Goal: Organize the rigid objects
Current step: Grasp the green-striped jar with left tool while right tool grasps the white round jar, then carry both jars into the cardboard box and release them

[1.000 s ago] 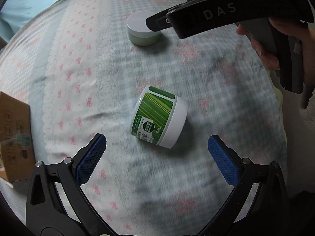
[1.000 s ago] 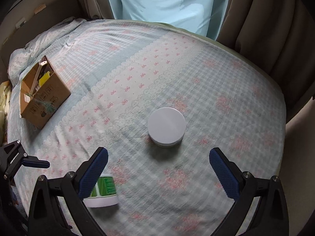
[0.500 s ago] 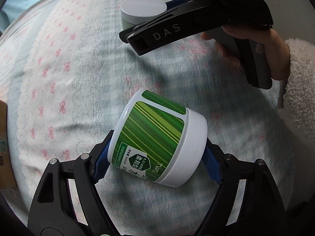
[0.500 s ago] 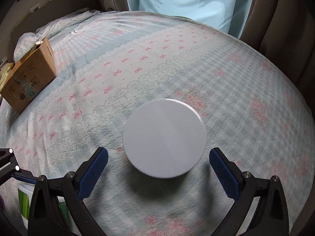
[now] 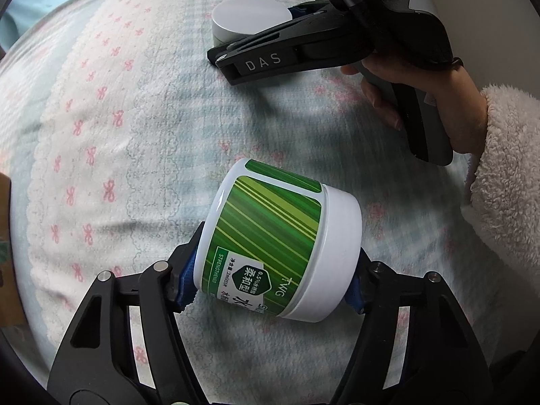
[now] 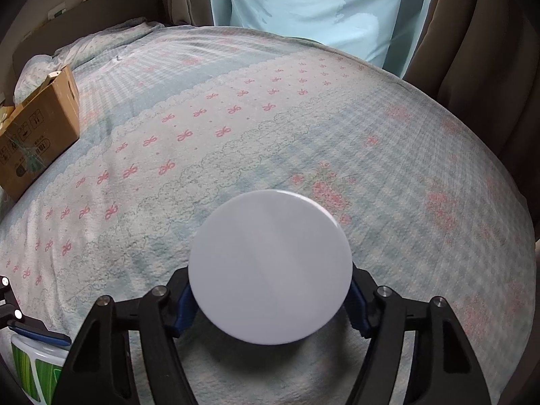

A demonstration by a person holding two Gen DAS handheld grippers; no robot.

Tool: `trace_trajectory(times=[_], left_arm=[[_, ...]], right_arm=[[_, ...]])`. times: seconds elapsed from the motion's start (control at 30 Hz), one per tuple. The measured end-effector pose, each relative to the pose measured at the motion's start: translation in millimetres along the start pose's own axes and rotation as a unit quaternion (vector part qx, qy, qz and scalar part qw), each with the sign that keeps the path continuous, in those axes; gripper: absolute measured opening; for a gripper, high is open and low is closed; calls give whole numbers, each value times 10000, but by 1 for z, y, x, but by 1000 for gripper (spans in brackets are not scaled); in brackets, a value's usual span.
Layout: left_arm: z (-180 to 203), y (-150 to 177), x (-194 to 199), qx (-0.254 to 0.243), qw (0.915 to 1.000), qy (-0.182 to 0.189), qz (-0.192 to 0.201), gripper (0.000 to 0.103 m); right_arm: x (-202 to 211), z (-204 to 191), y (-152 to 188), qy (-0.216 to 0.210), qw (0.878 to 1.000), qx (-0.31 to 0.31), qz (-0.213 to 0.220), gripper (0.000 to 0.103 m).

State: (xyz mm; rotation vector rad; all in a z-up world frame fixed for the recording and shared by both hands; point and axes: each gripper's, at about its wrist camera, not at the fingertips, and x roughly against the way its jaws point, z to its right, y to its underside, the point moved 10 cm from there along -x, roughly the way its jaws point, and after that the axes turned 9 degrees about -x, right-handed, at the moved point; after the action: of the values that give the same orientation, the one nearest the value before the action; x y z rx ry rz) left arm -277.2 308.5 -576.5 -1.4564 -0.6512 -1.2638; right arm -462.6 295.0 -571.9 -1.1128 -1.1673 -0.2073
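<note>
My left gripper is shut on a green-striped white jar that lies on its side on the bed, pads pressed on its base and lid ends. My right gripper is shut on a round white-lidded jar standing upright on the bedspread. In the left wrist view the white-lidded jar sits at the far side with the right gripper around it. The green jar also shows at the lower left of the right wrist view.
A patterned bedspread covers the bed. An open cardboard box with items stands at the far left of the bed. Curtains hang behind the bed. The person's hand and fleece sleeve are at the right.
Both grippers moved forward and down onto their jars and closed. The left one went from open to shut on the green jar, the right one from open to shut on the white-lidded jar.
</note>
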Motion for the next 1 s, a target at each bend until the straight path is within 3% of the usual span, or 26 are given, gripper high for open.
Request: trace_trajectory(times=[0.37, 0.63, 0.8, 0.83, 1.0], left_arm=[[-9, -12, 14, 224, 9991, 330, 155, 54], [-23, -21, 32, 442, 9978, 405, 289, 53], [-33, -42, 56, 458, 9971, 398, 464, 53], [-30, -29, 67, 461, 9968, 402, 505, 53], [-44, -43, 108, 523, 9953, 435, 688, 53]], right_arm=[[9, -2, -3, -14, 9999, -131, -23, 66], [29, 2, -13, 2, 9993, -373, 33, 66], [47, -1, -25, 46, 9990, -431, 67, 66], [51, -1, -27, 53, 9989, -455, 75, 66], [85, -8, -49, 139, 9986, -502, 98, 66]])
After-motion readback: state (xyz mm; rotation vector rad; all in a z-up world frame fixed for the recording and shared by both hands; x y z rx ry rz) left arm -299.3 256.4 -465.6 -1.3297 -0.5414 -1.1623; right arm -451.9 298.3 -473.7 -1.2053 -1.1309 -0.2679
